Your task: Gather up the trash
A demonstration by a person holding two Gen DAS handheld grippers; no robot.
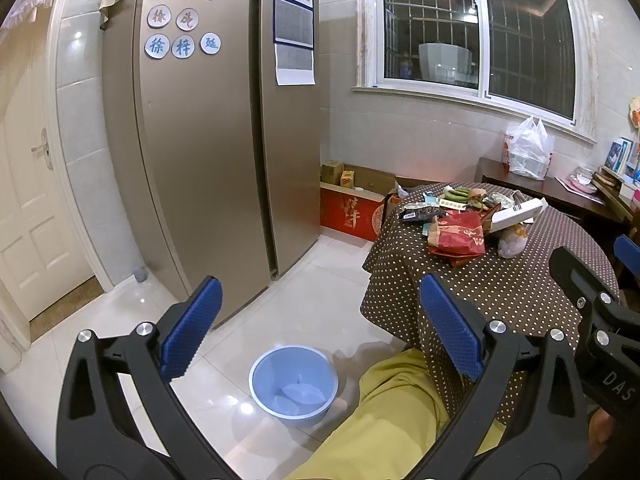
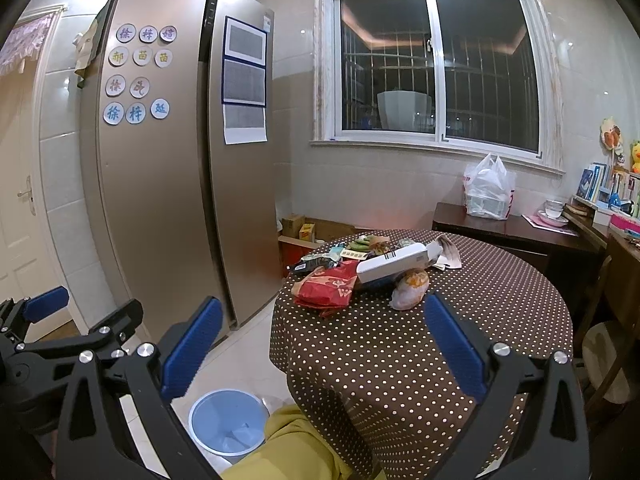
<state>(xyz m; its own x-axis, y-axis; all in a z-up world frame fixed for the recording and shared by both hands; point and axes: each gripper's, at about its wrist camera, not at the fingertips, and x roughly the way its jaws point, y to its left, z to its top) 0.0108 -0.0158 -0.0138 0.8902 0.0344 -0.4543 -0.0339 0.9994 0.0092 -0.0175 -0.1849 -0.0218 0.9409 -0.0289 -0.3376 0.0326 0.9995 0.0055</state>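
A pile of trash lies on the round table with the brown polka-dot cloth (image 2: 500, 292): a red paper bag (image 2: 328, 286), a long white box (image 2: 394, 266), a crumpled clear bag with something orange inside (image 2: 410, 288), and several wrappers behind. The red bag (image 1: 458, 236) and white box (image 1: 518, 212) also show in the left wrist view. A blue waste bin (image 1: 294, 386) stands on the floor beside the table, also seen in the right wrist view (image 2: 228, 422). My left gripper (image 1: 320, 328) is open and empty above the bin. My right gripper (image 2: 324, 346) is open and empty, short of the table's near edge.
A tall gold fridge (image 2: 172, 184) stands to the left. Cardboard boxes (image 1: 352, 200) sit on the floor by the wall. A dark side table (image 2: 508, 226) holds a white plastic bag (image 2: 488, 190). A yellow-trousered leg (image 1: 384, 412) is below the grippers. A door (image 1: 28, 216) is far left.
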